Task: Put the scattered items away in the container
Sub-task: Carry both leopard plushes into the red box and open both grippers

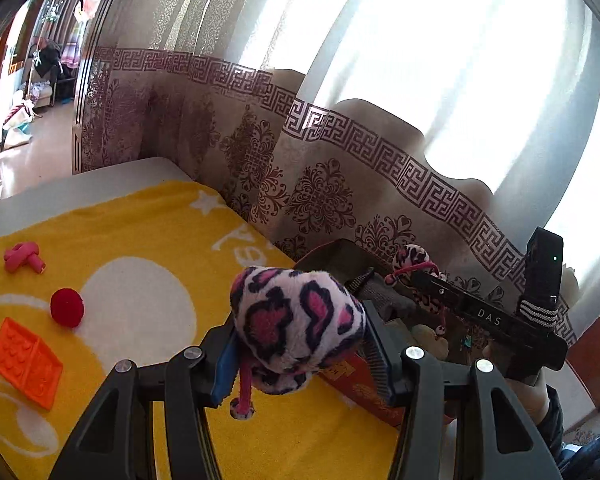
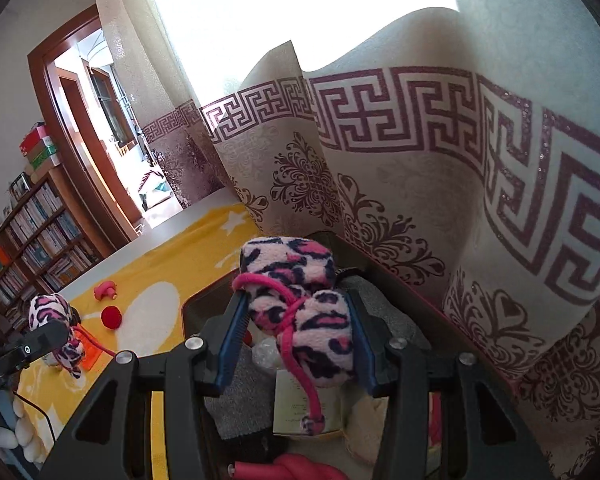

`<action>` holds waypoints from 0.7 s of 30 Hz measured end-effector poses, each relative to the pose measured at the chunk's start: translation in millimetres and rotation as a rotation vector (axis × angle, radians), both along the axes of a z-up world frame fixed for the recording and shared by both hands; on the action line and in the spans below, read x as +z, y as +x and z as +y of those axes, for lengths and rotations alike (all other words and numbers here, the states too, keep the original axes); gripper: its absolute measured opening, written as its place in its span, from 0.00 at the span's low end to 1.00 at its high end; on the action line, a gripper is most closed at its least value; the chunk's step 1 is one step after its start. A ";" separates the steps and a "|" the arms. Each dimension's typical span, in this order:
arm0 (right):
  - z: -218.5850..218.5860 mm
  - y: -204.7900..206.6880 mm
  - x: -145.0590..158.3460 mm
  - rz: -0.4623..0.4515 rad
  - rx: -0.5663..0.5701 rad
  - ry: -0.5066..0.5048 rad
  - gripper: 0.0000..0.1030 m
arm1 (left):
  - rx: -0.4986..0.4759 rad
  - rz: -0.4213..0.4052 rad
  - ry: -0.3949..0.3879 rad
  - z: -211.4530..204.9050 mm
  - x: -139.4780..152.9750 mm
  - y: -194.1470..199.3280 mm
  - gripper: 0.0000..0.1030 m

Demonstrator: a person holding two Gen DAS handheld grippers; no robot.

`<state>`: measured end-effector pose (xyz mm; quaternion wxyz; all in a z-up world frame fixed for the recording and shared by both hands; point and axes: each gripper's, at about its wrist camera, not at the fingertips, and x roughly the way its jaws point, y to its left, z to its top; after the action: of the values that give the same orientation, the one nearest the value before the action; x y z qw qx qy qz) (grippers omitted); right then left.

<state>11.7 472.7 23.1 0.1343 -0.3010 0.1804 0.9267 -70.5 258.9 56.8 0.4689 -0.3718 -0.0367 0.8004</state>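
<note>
A leopard-print plush piece in pink, white and navy sits clamped between the jaws of the left gripper, its pink cord and pom-pom dangling below, held above the yellow blanket just beside the container. A second leopard-print plush piece — bound with a pink cord — is gripped the same way by the right gripper, jaws partly closed and pressing on both its sides, and it hangs directly over the container. The container is a dark-walled box standing at the blanket's edge against the patterned curtain; inside it lie a grey felt-like item, a pale card or packet and a pink foam twist. Still out on the blanket, well apart from the box, are a red pom-pom ball, an orange studded block and a pink knotted foam roller — the ball lies between the other two. A bookshelf and an open doorway stand beyond the bed
</note>
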 end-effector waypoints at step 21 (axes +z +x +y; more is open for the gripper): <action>11.7 -0.2 -19.8 -0.073 -0.053 0.064 0.61 | -0.144 -0.101 -0.092 129.3 -37.4 -23.6 0.63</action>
<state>11.5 484.4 3.3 0.1749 -0.3251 0.1537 0.9166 -94.1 388.1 19.3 0.5053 -0.4345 0.0031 0.7456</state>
